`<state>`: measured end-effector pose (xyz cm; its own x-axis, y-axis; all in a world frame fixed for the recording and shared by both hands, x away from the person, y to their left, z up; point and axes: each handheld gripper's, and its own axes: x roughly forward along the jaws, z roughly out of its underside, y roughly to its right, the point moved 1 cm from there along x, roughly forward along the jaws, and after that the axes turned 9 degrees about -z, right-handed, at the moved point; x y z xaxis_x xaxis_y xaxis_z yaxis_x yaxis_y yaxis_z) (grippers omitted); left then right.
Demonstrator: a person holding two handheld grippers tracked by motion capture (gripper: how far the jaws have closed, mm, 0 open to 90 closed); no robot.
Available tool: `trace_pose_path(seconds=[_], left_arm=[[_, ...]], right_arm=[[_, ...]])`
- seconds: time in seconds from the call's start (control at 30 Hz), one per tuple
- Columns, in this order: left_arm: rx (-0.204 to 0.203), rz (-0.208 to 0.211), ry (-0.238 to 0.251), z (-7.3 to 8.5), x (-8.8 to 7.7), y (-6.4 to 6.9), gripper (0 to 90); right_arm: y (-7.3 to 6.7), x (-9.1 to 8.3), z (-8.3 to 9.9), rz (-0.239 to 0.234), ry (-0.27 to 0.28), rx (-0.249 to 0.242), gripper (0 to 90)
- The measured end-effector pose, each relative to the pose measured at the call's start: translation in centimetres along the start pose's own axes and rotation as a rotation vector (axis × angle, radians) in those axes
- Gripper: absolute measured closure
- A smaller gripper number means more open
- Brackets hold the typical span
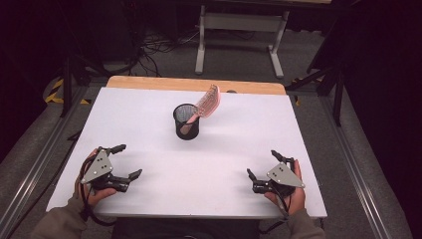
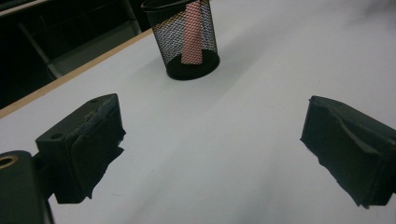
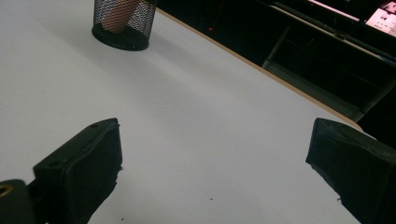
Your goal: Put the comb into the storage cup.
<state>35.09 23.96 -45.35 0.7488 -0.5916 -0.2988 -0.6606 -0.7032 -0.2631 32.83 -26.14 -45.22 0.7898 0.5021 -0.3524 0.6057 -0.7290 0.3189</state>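
Both my left gripper and right gripper rest wide open, empty, near me; the pink comb leans in the mesh cup mid-table. A clumsy reach could tip that light cup.

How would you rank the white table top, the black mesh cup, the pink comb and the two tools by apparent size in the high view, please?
1. White table top, by far the largest.
2. Left tool and right tool: they look alike, so no ranking between them.
3. Black mesh cup.
4. Pink comb; part sits inside the cup, so this is unsure.
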Motion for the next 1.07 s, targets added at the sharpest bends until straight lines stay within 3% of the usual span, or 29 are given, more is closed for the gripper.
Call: trace_pose_path(seconds=[0.4, 1.07], left_arm=[[0.003, 0.001, -0.004, 0.00, 0.11, 0.06, 6.4], [0.003, 0.004, -0.015, 0.06, 0.40, 0.03, 6.4]], right_arm=[[-0.01, -0.25, -0.33, -0.004, 0.024, 0.009, 3.6], [0.12, -0.08, -0.20, 0.000, 0.008, 0.005, 3.5]])
